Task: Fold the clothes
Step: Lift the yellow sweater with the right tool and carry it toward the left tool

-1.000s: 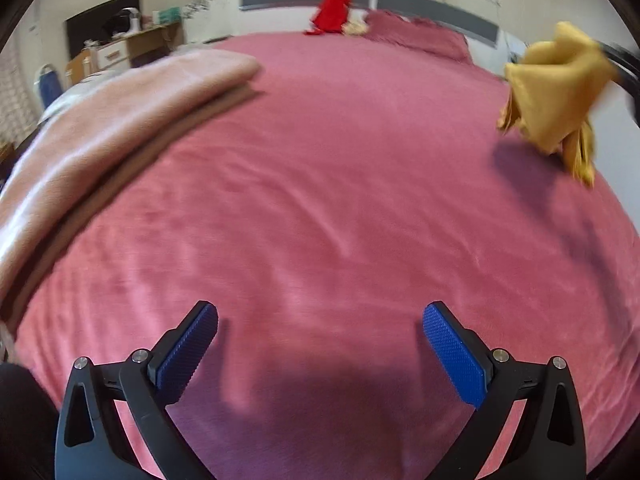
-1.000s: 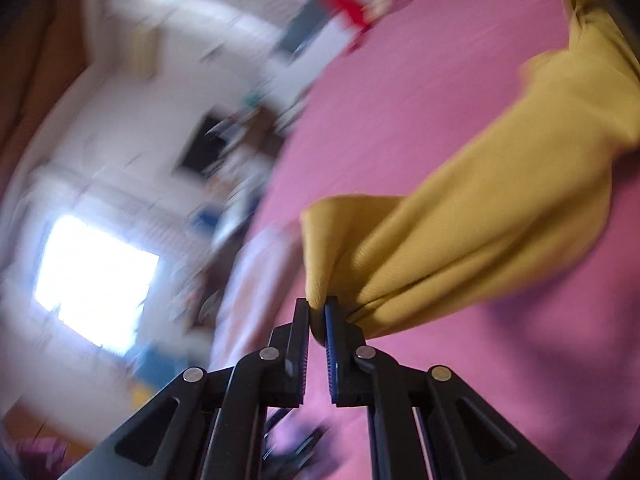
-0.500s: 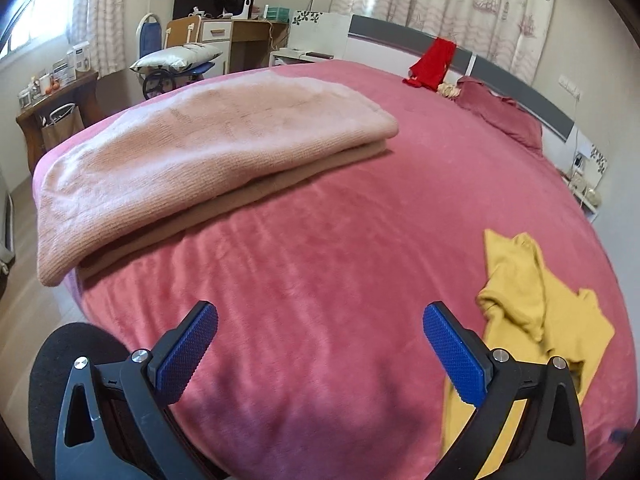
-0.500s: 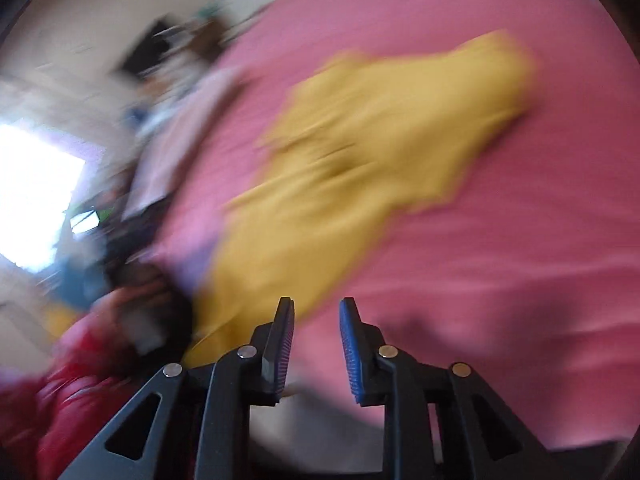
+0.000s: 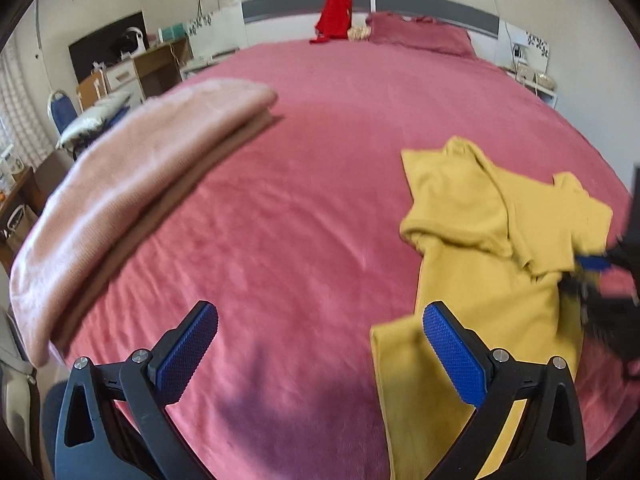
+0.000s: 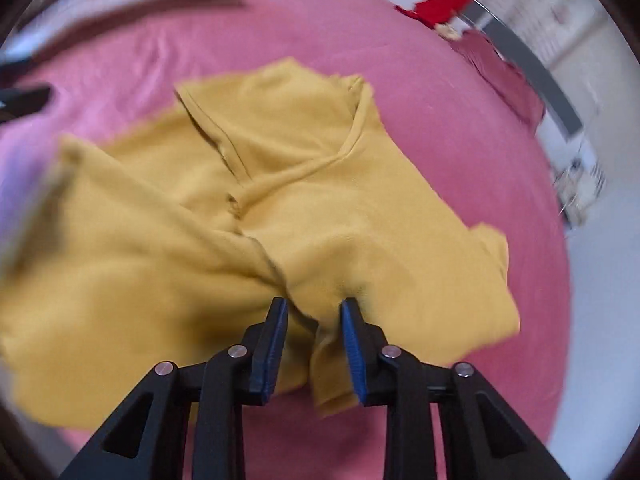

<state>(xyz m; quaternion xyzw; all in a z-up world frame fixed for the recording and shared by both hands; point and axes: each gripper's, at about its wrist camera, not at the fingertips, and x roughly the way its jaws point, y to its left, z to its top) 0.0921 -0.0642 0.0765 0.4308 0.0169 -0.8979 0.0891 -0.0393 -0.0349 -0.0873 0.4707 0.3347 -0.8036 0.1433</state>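
a crumpled mustard-yellow knit shirt [image 5: 492, 240] lies on the right side of the wide bed with the pink fleece cover [image 5: 320, 184], one edge trailing toward the near edge of the bed. the left gripper [image 5: 320, 344] hangs over the cover with its blue-padded fingers [image 5: 188, 350] spread wide and nothing between them; its right finger sits over the shirt's near edge. the right gripper [image 6: 314, 340] is part open, a bunched fold of the shirt [image 6: 304, 216] lying between its pads, though the blur makes it hard to say whether the pads actually pinch it. a folded pale pink blanket [image 5: 132, 184] rests on the left of the bed, well apart from the shirt. a red garment [image 5: 334, 14] hangs at the headboard.
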